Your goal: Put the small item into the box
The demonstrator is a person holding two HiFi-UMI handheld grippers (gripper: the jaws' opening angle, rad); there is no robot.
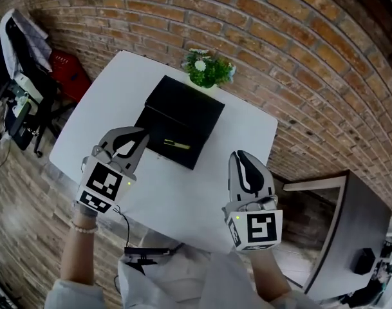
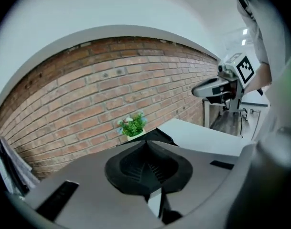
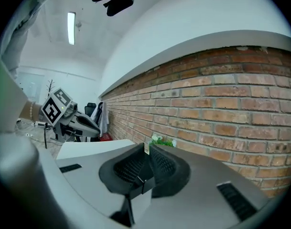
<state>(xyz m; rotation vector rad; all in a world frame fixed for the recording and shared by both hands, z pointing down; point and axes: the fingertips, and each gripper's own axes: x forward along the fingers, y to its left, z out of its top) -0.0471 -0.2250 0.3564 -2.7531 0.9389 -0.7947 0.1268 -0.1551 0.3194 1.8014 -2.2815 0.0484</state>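
Observation:
A black box lies on the white table, near its far edge. A small yellow-green item rests on the near part of the box's black surface; whether it sits inside I cannot tell. My left gripper hovers at the box's near left corner, jaws shut and empty. In the left gripper view the pads meet, with the box just beyond. My right gripper is held over the table to the right of the box, jaws shut with nothing between them.
A small potted plant stands behind the box against the brick wall. Chairs and a red crate crowd the floor at the left. A dark cabinet stands to the right of the table.

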